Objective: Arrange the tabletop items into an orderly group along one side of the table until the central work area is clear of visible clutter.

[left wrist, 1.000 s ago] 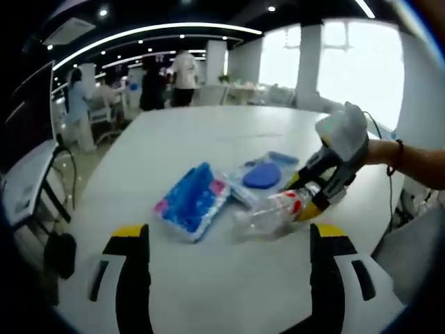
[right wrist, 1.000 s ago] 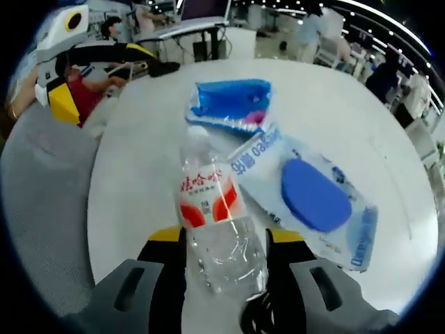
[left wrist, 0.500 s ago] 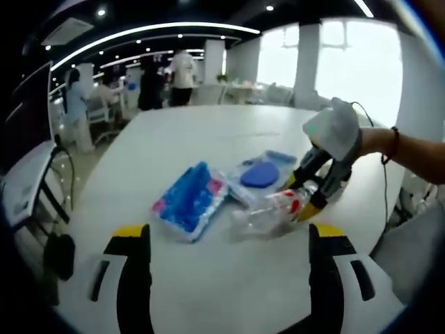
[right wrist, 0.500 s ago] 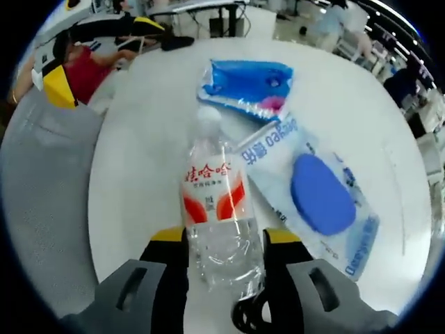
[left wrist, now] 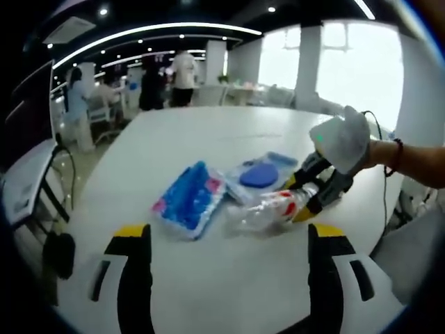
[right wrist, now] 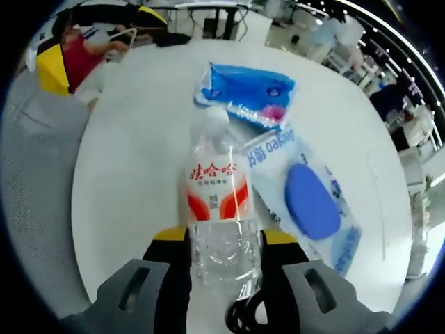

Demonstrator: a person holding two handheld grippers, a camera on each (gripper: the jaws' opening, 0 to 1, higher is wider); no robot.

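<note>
A clear water bottle (right wrist: 217,212) with a red and white label and white cap lies between the jaws of my right gripper (right wrist: 221,243), which is shut on its lower body. Just past its cap lies a blue tissue pack (right wrist: 245,94); to the right is a wet-wipe pack with a blue oval lid (right wrist: 306,203). In the left gripper view the bottle (left wrist: 268,210) rests on the white table (left wrist: 208,278) held by the right gripper (left wrist: 313,195), with the tissue pack (left wrist: 188,198) and wipe pack (left wrist: 259,174) beside it. My left gripper (left wrist: 222,278) stands open over bare table, well short of them.
The round white table has bare surface in front of the left gripper and beyond the items. A grey sleeve (right wrist: 35,209) lies left of the table edge. Desks, chairs and people (left wrist: 160,83) stand in the office behind.
The right gripper has shifted the bottle slightly toward the tissue pack, its cap now nearly reaching it. The left gripper has stayed in place.
</note>
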